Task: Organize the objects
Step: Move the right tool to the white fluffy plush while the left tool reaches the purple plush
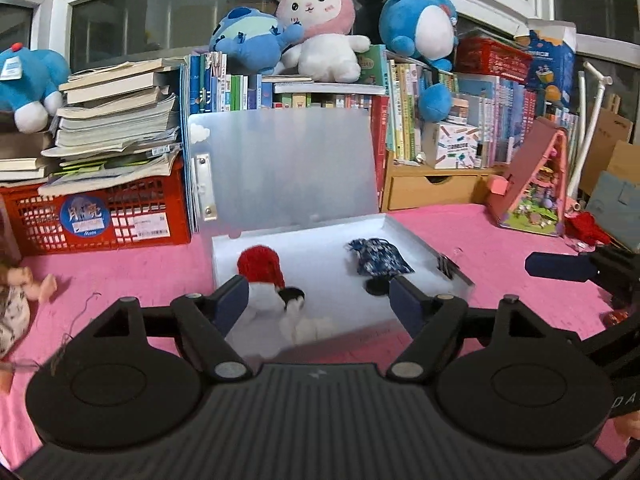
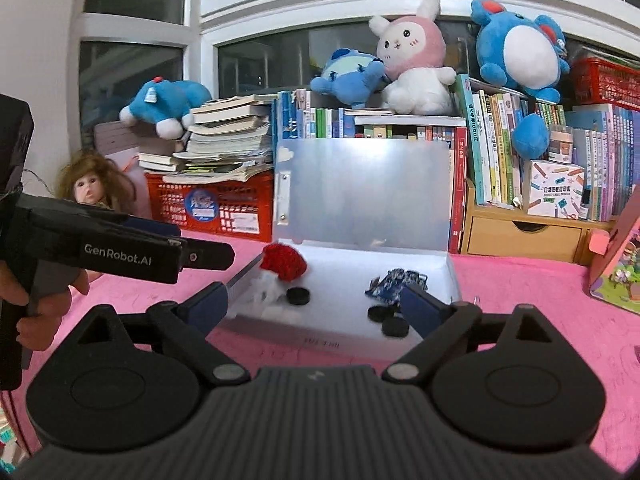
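Observation:
A flat silvery box (image 1: 320, 252) lies on the pink table with its lid (image 1: 288, 168) standing up. Inside lie a red-and-white knitted piece (image 1: 260, 266), a blue patterned pouch (image 1: 378, 258) and black discs (image 1: 292, 294). My left gripper (image 1: 318, 300) hovers open at the box's near edge, with nothing between its pads. My right gripper (image 2: 314, 304) is also open and empty in front of the box (image 2: 352, 264), near the pouch (image 2: 394, 280) and the discs (image 2: 394, 326). The red knit (image 2: 284, 262) sits at the left.
A red crate (image 1: 100, 216) under stacked books stands left of the box, and a wooden drawer unit (image 1: 432, 190) with books stands to the right. Plush toys (image 1: 320, 32) top the shelf. A doll (image 2: 92, 188) sits at far left, a pink toy house (image 1: 536, 184) at right.

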Motion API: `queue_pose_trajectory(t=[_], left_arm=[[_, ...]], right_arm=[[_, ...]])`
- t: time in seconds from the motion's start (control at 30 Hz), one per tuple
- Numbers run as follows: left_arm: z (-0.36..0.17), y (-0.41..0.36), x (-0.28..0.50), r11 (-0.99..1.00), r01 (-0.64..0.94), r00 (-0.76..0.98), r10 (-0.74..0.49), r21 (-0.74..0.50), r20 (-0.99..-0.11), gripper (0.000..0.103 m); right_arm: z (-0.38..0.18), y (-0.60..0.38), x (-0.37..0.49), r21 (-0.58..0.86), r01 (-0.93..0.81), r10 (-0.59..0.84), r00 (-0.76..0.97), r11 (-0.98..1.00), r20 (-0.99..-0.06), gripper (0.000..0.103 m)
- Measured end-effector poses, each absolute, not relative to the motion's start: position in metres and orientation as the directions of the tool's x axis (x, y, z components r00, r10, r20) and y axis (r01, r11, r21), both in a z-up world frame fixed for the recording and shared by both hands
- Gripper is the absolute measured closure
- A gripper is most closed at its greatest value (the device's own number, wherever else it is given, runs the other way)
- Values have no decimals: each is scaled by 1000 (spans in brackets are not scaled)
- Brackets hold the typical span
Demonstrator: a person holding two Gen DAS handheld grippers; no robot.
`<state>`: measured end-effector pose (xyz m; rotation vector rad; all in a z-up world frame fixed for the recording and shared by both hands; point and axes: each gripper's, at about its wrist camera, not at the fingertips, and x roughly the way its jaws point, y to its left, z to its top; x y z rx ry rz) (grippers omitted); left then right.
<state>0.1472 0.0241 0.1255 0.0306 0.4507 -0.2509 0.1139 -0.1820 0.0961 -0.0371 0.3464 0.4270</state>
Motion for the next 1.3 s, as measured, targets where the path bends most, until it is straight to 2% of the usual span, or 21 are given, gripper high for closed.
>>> queue_pose_trajectory(t=[0.33,0.5,0.67,1.03,1.3], left_arm=[[85,34,79,979,206,891,-185,5,-413,20],[64,47,60,987,162,892,-156,-23,-423,20],[44,54,46,993,121,894,-113,-10,-433,20],[14,56,47,994,110,866,-96,-1,-490,20],[5,49,56,993,117,858,-98,5,-504,20]], right_arm=[[66,-180,54,0,-410,387,860,912,-333,6],[43,-173,32,3,-392,370,867,920,-334,6],[24,-166,19,23,-380,364,863,925,-349,10],[-4,-155,21,11,-372,340,838,928,-427,18],[-12,-152,33,23,-373,344,828,928,-442,21]])
